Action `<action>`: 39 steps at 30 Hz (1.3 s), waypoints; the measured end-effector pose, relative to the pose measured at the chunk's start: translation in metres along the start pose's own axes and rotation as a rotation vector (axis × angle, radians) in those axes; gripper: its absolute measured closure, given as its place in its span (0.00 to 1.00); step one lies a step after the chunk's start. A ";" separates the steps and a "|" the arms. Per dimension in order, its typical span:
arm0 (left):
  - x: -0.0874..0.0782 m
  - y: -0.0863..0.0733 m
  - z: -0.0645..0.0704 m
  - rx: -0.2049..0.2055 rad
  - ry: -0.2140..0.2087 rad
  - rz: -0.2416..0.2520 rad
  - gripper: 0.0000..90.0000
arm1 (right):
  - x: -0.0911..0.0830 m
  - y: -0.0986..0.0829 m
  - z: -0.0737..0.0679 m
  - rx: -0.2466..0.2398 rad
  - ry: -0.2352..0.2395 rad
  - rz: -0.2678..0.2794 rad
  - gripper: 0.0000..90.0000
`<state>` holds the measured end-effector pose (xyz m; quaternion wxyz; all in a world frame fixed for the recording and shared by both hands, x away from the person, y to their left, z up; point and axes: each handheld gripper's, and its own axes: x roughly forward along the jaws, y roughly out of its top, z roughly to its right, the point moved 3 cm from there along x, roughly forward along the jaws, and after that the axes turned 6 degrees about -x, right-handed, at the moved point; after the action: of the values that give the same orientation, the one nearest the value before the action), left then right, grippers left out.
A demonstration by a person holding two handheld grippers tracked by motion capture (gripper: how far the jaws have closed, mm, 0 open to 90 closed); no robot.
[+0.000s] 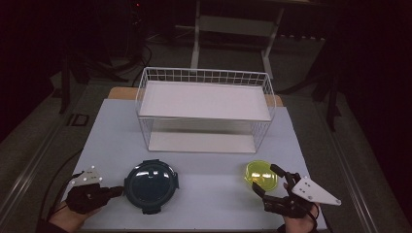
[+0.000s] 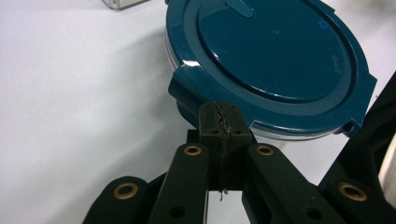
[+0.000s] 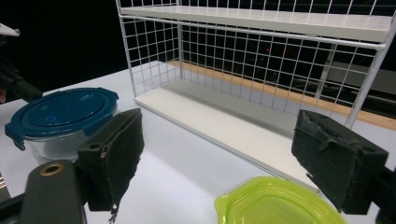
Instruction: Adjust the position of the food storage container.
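A round clear container with a dark blue clip-on lid (image 1: 150,186) sits on the white table at the front left. My left gripper (image 1: 118,191) lies just to its left. In the left gripper view this gripper (image 2: 223,120) is shut, with its tips against a side tab of the blue lid (image 2: 275,56) and nothing between the jaws. A yellow-green translucent container (image 1: 261,173) rests at the front right. My right gripper (image 1: 267,179) stands open at its near side. In the right gripper view the black pads (image 3: 114,154) spread wide above the green container (image 3: 275,205).
A white wire rack (image 1: 204,109) with two shelves stands at the middle back of the table (image 1: 209,194), its open side facing me. In the right gripper view the rack (image 3: 261,70) rises close ahead and the blue-lidded container (image 3: 60,119) sits to the left. Dark floor surrounds the table.
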<state>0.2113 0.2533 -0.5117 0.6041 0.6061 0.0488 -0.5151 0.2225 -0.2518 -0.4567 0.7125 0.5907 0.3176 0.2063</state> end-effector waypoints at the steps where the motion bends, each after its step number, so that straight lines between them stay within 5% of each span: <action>1: 0.001 0.000 0.001 -0.003 0.002 0.003 0.99 | 0.000 0.000 0.000 0.001 0.001 0.000 0.18; 8: 0.011 0.006 0.011 -0.020 -0.015 0.009 0.99 | 0.001 0.000 -0.001 -0.004 -0.003 -0.003 0.18; 39: 0.055 0.037 0.046 0.039 -0.078 -0.012 0.99 | 0.003 0.000 -0.004 -0.010 0.007 -0.012 0.19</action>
<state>0.2357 0.1762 -0.5122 0.5907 0.5967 0.0187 -0.5428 0.2214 -0.2473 -0.4580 0.7157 0.5842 0.3228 0.2056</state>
